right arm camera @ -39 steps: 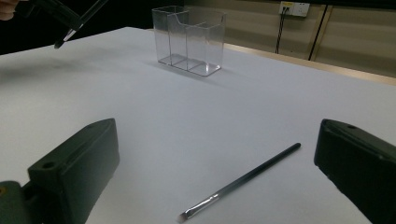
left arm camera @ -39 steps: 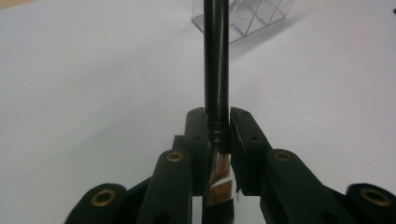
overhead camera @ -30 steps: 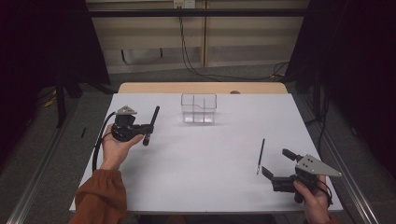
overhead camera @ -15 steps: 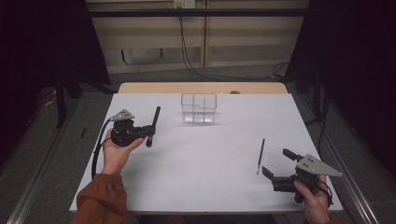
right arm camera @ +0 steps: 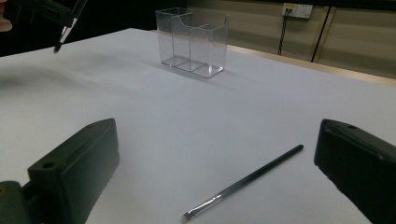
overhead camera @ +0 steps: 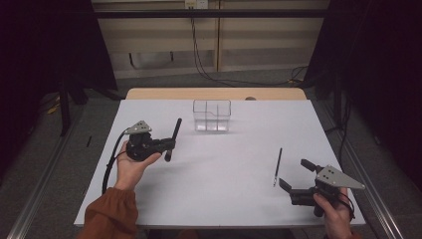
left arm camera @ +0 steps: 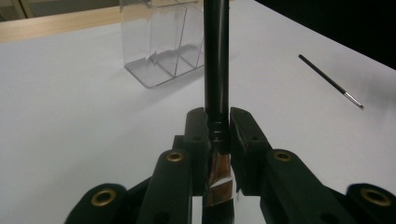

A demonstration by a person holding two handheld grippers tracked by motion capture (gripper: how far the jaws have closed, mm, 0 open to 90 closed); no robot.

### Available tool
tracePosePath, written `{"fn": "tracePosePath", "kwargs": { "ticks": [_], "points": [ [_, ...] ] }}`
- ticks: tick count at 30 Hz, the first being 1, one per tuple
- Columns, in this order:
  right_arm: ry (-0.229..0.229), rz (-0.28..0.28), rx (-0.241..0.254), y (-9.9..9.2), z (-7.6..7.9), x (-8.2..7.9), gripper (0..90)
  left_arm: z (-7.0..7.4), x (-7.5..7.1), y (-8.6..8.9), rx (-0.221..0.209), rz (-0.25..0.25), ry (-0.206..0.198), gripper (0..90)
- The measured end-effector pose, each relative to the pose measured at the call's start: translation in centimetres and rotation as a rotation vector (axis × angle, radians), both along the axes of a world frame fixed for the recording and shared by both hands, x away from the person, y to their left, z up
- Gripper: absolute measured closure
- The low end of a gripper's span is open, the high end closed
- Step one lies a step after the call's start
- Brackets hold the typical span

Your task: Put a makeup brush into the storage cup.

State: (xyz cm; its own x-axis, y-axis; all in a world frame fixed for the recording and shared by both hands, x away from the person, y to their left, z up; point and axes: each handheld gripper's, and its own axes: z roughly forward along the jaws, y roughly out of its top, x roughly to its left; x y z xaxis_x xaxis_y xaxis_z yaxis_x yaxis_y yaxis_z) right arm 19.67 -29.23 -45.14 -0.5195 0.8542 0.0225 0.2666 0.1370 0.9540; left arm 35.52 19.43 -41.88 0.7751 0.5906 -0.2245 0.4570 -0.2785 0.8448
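Note:
My left gripper (overhead camera: 170, 145) is shut on a thick black brush (overhead camera: 174, 134), held above the left part of the white table (overhead camera: 219, 199). In the left gripper view the jaws pinch the brush (left arm camera: 216, 56) near its ferrule, and its handle points toward the clear divided box (left arm camera: 161, 46). That box (overhead camera: 212, 115) stands at the back centre. A thin dark brush (overhead camera: 277, 167) lies flat at the right. My right gripper (overhead camera: 293, 173) rests open just behind it. In the right gripper view the thin brush (right arm camera: 247, 179) lies between the wide-apart jaws (right arm camera: 219, 135), untouched.
A wooden strip (overhead camera: 214, 93) runs along the table's far edge. Cables (overhead camera: 199, 55) trail over the floor behind it, and dark curtains stand at both sides. The clear box (right arm camera: 192, 41) shows no contents.
My left hand has carried the thick brush a little to the right, toward the table's middle. The right gripper and the thin brush have stayed put.

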Motion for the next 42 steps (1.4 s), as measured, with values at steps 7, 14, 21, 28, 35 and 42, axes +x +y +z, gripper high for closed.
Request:
{"fn": "tracePosePath", "kwargs": {
  "ticks": [7, 14, 21, 28, 35, 42],
  "points": [
    [-0.001, 0.005, -0.001, 0.0, 0.0, 0.0, 0.0, 0.4, -0.4, -0.5, -0.024, -0.013, -0.002, 78.2],
    [-0.003, 0.009, 0.0, 0.1, 0.0, 0.0, 0.0, 0.5, -1.3, -2.0, -0.017, -0.066, -0.008, 78.2],
    [-0.004, 0.011, -0.001, 0.0, 0.0, -0.1, 0.0, 1.0, -2.3, -3.5, -0.014, -0.124, -0.029, 78.2],
    [-0.004, 0.011, -0.001, 0.1, 0.0, 0.0, 0.0, 1.2, -3.0, -4.8, -0.017, -0.173, -0.033, 78.2],
    [-0.004, 0.014, -0.002, 0.0, 0.0, -0.1, 0.0, 1.2, -3.3, -5.5, -0.013, -0.199, -0.015, 78.1],
    [-0.002, 0.016, -0.001, 0.1, 0.0, -0.1, 0.0, 1.4, -4.0, -6.5, -0.027, -0.239, 0.0, 78.2]
  ]
}}
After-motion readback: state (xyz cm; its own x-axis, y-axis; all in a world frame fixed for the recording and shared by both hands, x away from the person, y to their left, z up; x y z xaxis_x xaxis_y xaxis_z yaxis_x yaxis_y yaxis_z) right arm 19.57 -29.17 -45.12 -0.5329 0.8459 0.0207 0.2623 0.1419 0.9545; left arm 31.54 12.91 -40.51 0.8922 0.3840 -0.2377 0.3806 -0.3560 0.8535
